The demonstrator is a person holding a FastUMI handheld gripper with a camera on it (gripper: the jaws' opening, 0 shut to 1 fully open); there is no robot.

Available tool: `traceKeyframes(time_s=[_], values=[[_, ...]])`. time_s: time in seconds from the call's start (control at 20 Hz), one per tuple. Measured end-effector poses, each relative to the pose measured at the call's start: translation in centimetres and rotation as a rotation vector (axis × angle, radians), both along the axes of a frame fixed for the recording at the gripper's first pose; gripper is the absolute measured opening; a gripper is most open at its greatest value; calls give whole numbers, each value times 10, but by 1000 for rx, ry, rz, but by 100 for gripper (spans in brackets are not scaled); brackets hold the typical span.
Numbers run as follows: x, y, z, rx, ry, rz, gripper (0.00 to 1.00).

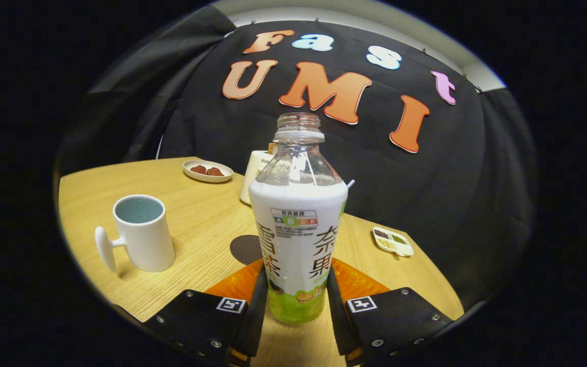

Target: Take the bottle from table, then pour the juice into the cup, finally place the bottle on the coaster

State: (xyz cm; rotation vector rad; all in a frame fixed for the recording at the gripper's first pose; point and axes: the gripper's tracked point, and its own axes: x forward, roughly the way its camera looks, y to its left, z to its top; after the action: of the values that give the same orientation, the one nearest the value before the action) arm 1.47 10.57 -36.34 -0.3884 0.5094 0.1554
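1 bottle (pixel 297 239), uncapped, upright, is held between the tongs (pixel 296 300); both fingers are pressed on its lower label, so tongs are clenched on it. 1 white cup (pixel 140 233) w/ handle is seen left of bottle on the desk (pixel 196 204). 1 dark round coaster (pixel 245 248) lies just behind-left of bottle. 2 small dishes are counted: 1 w/ red bits (pixel 208 171), 1 divided tray (pixel 393 241). Tongs are aimed level, fwd.

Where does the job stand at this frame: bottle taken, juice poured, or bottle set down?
Done: the gripper has closed both fingers on the bottle, uncapped and upright. In hand: taking it off the table. Left: pouring into the white cup, which looks empty, then setting it on the dark coaster.
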Motion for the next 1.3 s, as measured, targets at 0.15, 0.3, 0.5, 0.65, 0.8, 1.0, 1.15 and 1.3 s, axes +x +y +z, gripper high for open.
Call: traceKeyframes(time_s=[0.15, 0.3, 0.5, 0.65, 0.8, 1.0, 1.15, 1.3], values=[[7, 8, -6, -85, 25, 44, 58], [11, 8, -7, -209, 29, 85, 58], [11, 13, -11, -335, 32, 141, 58], [14, 18, -4, -454, -17, 182, 58], [19, 15, 5, -604, -127, 193, 57], [22, 14, 3, -695, -150, 243, 58], [24, 17, 8, -752, -173, 275, 58], [22, 24, 13, -819, -224, 309, 57]])
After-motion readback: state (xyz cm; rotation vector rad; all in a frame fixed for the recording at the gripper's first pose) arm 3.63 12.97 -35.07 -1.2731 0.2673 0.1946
